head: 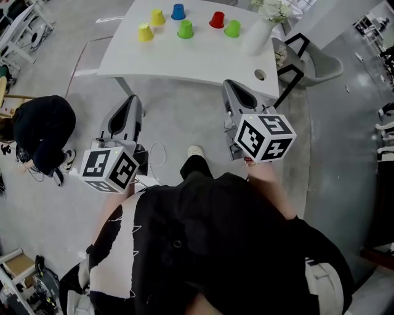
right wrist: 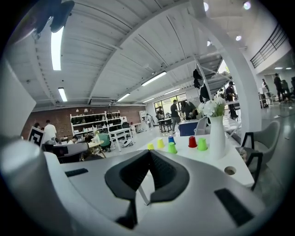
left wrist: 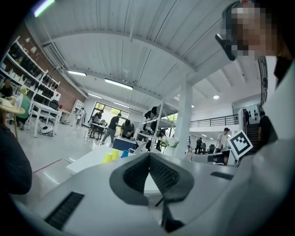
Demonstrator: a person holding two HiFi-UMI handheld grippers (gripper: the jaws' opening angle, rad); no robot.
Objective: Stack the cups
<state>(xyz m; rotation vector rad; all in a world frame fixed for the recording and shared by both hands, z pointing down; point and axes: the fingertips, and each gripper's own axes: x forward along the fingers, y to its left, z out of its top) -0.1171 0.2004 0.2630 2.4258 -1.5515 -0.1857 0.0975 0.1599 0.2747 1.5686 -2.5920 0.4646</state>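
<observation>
Several upturned cups stand apart on the white table (head: 184,61): two yellow (head: 145,32) (head: 157,17), one blue (head: 178,11), two green (head: 185,29) (head: 232,28) and one red (head: 217,19). My left gripper (head: 133,99) hangs over the floor short of the table's near edge, jaws shut and empty. My right gripper (head: 229,85) is at the near edge on the right, also shut and empty. In the right gripper view the cups, such as the green one (right wrist: 172,148) and the red one (right wrist: 192,142), lie well beyond the shut gripper (right wrist: 150,153). From the left gripper (left wrist: 149,156) only a yellow cup (left wrist: 107,157) and the blue cup (left wrist: 124,153) show.
A white vase (head: 258,35) with flowers stands at the table's right end beside a round cable hole (head: 260,75). A grey chair (head: 311,61) sits right of the table. A person in black (head: 43,132) crouches on the floor at the left.
</observation>
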